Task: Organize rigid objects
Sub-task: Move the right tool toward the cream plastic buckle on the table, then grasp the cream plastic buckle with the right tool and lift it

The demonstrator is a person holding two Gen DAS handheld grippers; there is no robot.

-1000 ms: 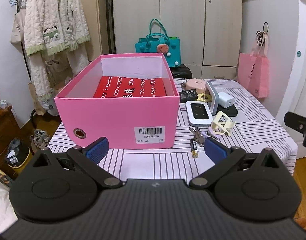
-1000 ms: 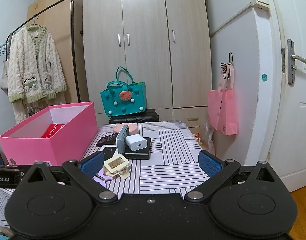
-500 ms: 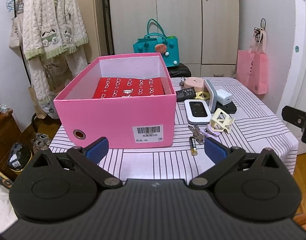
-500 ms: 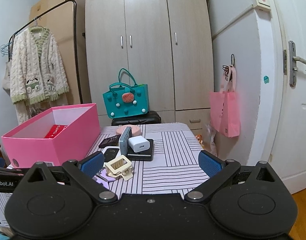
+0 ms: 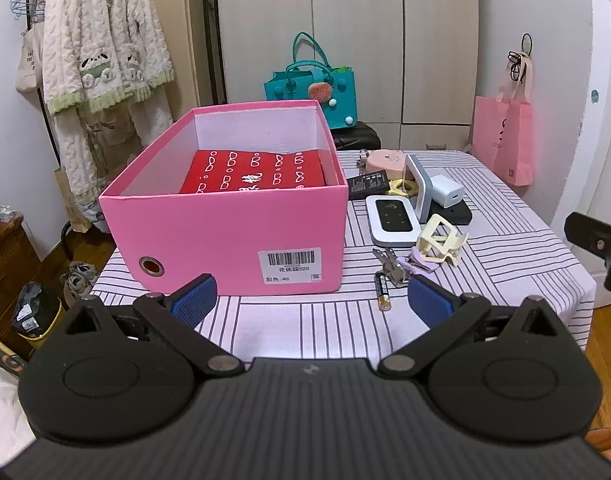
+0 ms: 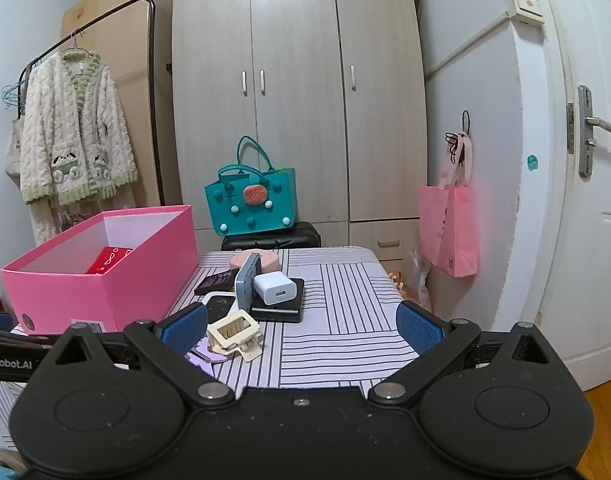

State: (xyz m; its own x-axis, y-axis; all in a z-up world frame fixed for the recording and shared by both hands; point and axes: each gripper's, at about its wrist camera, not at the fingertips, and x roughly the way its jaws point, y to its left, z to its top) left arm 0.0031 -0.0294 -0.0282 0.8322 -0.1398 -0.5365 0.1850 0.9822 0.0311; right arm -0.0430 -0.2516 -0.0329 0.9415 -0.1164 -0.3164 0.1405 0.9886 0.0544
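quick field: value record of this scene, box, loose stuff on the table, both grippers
container: pink box, open top, on the striped table
inside box: red patterned box
loose items, right of box: battery, keys, cream hair claw, white charger plug, white-framed black device, pink round case
left gripper: open, empty, at the near table edge, facing the box
right gripper: open, empty, hair claw near its left finger
items in hand: none
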